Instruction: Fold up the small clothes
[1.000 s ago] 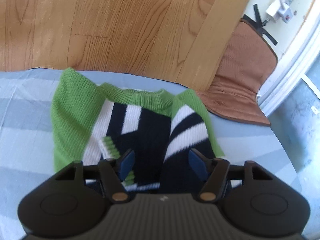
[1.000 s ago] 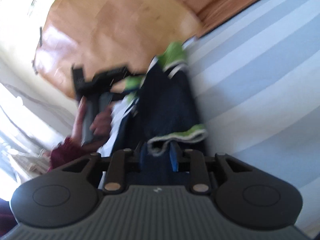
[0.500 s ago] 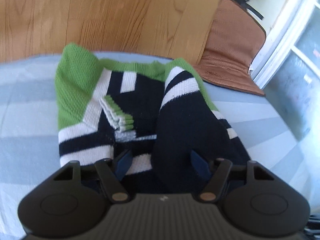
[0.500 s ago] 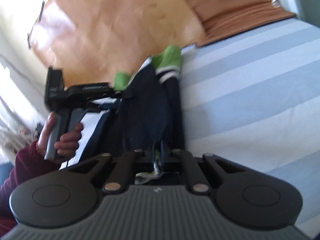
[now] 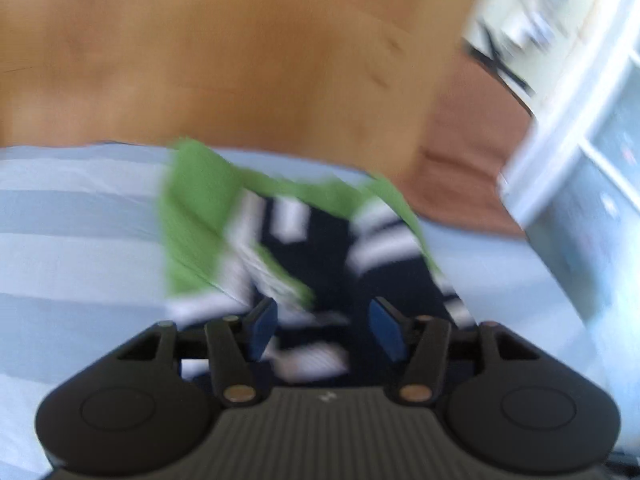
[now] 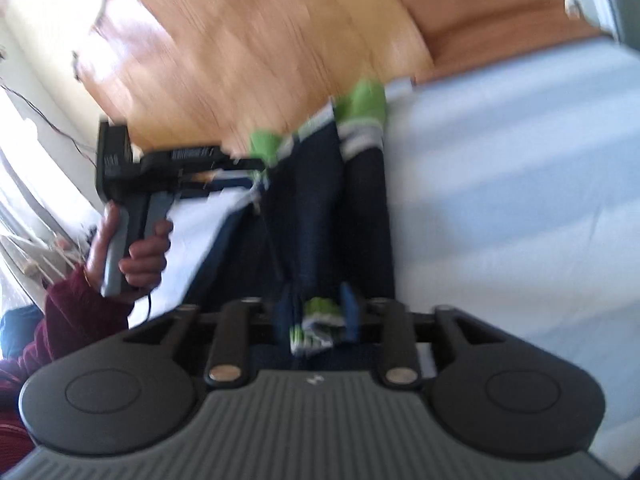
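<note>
Right wrist view: my right tool (image 6: 316, 320) has just let its jaws part, so the sweater's (image 6: 320, 200) green cuff (image 6: 320, 314) sits loose between them, that sleeve fold laid down on the striped bed (image 6: 520, 200). My left tool (image 5: 320, 326), half open and narrowing, has pulled back empty over the sweater.

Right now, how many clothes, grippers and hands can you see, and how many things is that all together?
Green, navy and white striped knitted sweater: 1
Black two-finger grippers with blue pads, left gripper and right gripper: 2
Hand in a dark red sleeve, holding the left gripper's handle: 1
Blue and white striped cloth under the sweater: 1
Total: 5
</note>
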`<state>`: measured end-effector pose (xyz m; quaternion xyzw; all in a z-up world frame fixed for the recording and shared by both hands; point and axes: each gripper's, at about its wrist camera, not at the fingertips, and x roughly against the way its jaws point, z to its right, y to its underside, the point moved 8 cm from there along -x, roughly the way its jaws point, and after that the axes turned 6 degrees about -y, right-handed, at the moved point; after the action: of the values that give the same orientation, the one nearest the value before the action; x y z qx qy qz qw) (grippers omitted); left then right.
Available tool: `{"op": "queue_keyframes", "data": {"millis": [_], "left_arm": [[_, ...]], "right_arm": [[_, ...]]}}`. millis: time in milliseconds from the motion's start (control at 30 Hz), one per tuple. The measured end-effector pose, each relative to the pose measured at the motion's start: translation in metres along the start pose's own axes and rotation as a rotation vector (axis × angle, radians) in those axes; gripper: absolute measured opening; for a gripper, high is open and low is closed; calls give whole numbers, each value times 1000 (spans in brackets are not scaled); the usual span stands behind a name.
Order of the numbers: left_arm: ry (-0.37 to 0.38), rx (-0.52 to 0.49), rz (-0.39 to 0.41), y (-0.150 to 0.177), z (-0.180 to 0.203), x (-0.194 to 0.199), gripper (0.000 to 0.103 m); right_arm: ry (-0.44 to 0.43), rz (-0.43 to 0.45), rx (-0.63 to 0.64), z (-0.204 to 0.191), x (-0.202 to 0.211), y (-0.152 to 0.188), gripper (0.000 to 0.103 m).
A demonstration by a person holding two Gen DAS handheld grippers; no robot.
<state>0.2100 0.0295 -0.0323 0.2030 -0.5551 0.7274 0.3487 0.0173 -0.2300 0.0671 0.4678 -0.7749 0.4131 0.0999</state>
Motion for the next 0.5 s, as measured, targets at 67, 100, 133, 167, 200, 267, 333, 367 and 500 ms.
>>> {"op": "queue_keyframes", "data": {"millis": [67, 100, 133, 167, 200, 267, 333, 367, 500], "left_arm": [[3, 103, -25, -13, -21, -5, 53], [13, 135, -39, -16, -25, -10, 53], [24, 157, -55, -20, -28, -17, 53], [24, 171, -74, -22, -29, -25, 53], [17, 179, -91, -22, -30, -33, 52], [9, 188, -131, -20, -29, -51, 48], [-7, 191, -127, -19, -26, -59, 39], [-22, 189, -119, -19, -25, -60, 17], [-12, 233, -100, -17, -27, -50, 7]], "right_arm": [[-1, 18, 0, 2, 1, -4, 40], [3, 22, -6, 3, 0, -4, 40], [4, 22, -16, 5, -1, -3, 40], [5, 22, -34, 8, -3, -2, 40], [6, 23, -52, 10, -5, -2, 40], [0, 26, -73, 12, -4, 0, 40], [1, 40, -82, 12, -2, -2, 40], [1, 46, -83, 12, 0, -2, 40], [2, 59, -82, 12, 3, -3, 40]]}}
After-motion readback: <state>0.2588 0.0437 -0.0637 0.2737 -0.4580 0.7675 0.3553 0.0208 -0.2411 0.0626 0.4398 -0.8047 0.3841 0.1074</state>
